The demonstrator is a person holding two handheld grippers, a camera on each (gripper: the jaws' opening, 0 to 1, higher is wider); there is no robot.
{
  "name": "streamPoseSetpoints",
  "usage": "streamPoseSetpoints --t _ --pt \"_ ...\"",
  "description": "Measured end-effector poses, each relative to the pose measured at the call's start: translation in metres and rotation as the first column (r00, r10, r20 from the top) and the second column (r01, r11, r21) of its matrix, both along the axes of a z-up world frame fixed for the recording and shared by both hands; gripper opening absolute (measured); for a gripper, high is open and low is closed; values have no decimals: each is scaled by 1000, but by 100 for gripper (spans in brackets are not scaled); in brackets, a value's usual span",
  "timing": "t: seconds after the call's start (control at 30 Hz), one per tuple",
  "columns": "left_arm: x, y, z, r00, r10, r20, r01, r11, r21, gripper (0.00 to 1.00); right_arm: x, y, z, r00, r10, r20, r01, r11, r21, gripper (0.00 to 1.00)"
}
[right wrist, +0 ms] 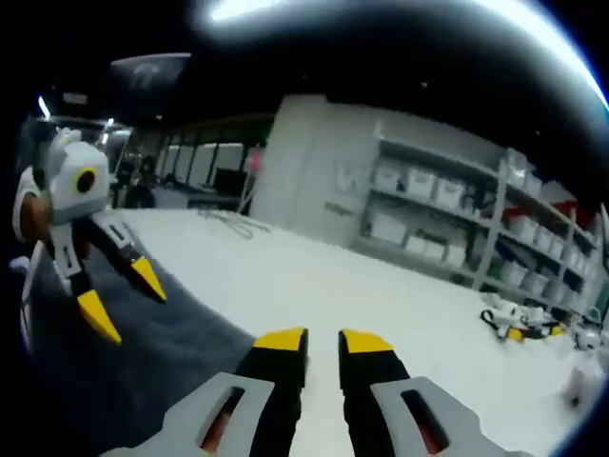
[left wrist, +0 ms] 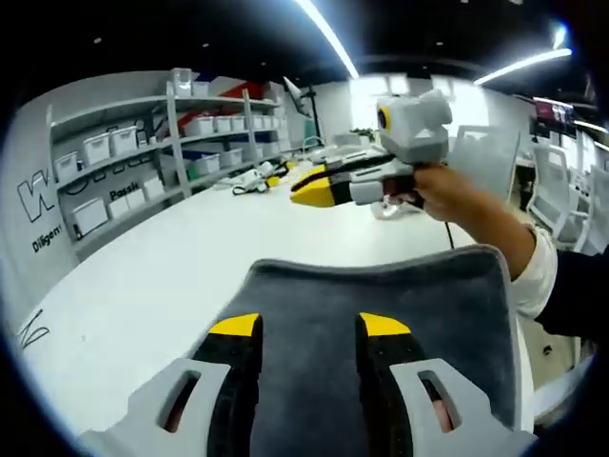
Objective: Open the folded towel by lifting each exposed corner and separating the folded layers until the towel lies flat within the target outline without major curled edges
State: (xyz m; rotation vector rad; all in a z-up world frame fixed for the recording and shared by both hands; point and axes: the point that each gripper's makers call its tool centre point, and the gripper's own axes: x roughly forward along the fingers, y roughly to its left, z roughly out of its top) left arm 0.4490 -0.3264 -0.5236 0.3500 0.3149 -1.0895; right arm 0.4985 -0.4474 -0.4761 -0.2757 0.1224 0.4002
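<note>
Your left tongs [left wrist: 309, 328] hover parted over the dark grey plush towel [left wrist: 447, 300] lying on the white counter [left wrist: 143, 286]; your right tongs [right wrist: 322, 343], narrowly parted and empty, sit at the towel's 3 o'clock.

Lighting: overhead ceiling strip lights [left wrist: 328, 38], bright and blown out; in the right gripper view one smears into a glaring arc [right wrist: 400, 14]. White table [left wrist: 143, 286] evenly lit, shadows faint. Strong fisheye bending of shelves [right wrist: 457, 228] near edges. Right gripper view softer, blurred; periphery dim in both.
</note>
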Motion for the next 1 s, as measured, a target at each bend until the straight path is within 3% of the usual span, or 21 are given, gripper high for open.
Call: streamPoseSetpoints --t 0.3,0.6,0.7,0.77,0.83,1.0 --pt "15 -10 -2 999 -20 28 19 999 41 37 -40 3 0 998 18 -63 -19 1000 -25 17" --pt "35 -28 -11 999 -34 33 32 997 69 36 -83 12 -17 990 34 -140 -42 998 -56 18" --pt "39 -35 -15 999 -45 22 43 997 65 36 -93 9 -23 988 22 -154 -31 998 -59 18" --pt "36 -42 -19 997 -60 -57 61 998 27 35 -100 9 -27 987 12 -160 -21 998 -56 18" --pt "40 -45 -19 996 -59 -61 60 998 16 35 -110 9 -33 982 8 -189 -17 999 -48 18" --pt "47 -54 -19 996 -60 -68 59 998 -9 34 -129 12 -37 981 -15 -192 7 999 -40 18"
